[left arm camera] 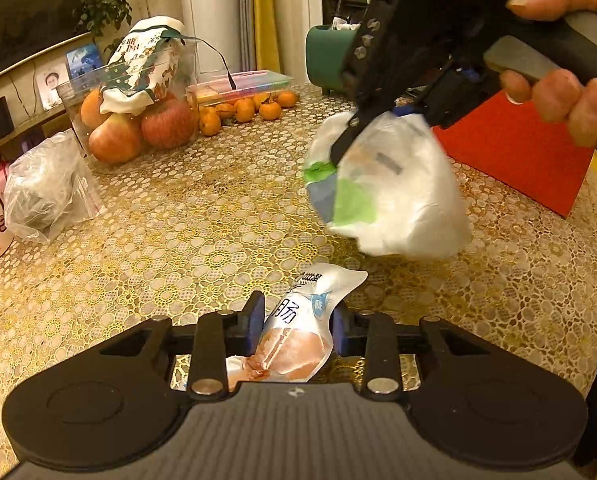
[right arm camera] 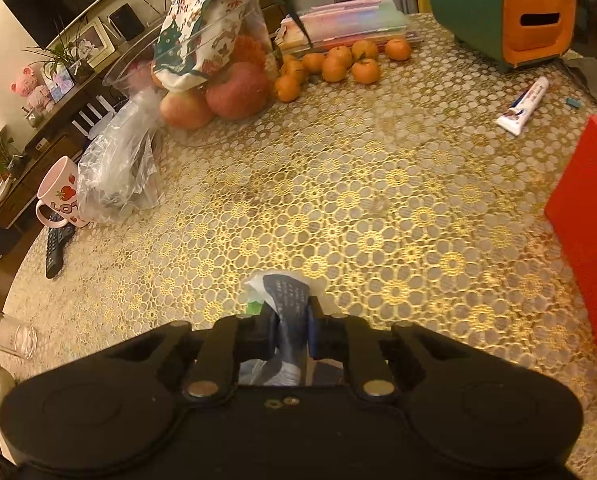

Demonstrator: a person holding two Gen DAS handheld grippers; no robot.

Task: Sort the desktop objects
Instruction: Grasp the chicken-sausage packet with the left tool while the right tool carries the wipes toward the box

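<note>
My left gripper (left arm camera: 298, 314) is shut on a white sausage snack packet (left arm camera: 294, 340) with an orange picture, held low over the gold lace tablecloth (left arm camera: 202, 216). My right gripper (right arm camera: 292, 322) is shut on a white tissue pack with green and blue print (right arm camera: 286, 300). In the left wrist view that tissue pack (left arm camera: 386, 196) hangs in the air from the right gripper (left arm camera: 350, 136), above and ahead of the left gripper. A red box (left arm camera: 518, 152) stands at the right; it also shows in the right wrist view (right arm camera: 586, 240).
A clear tub of apples with a Christmas cloth bag (right arm camera: 210, 60), several tangerines (right arm camera: 334, 64), a plastic bag (right arm camera: 118, 168), a pink mug (right arm camera: 60, 196), a remote (right arm camera: 56, 248), a toothpaste tube (right arm camera: 524, 104), a green and orange tissue box (right arm camera: 506, 8), stacked pastel cases (right arm camera: 346, 20), a glass (right arm camera: 6, 334).
</note>
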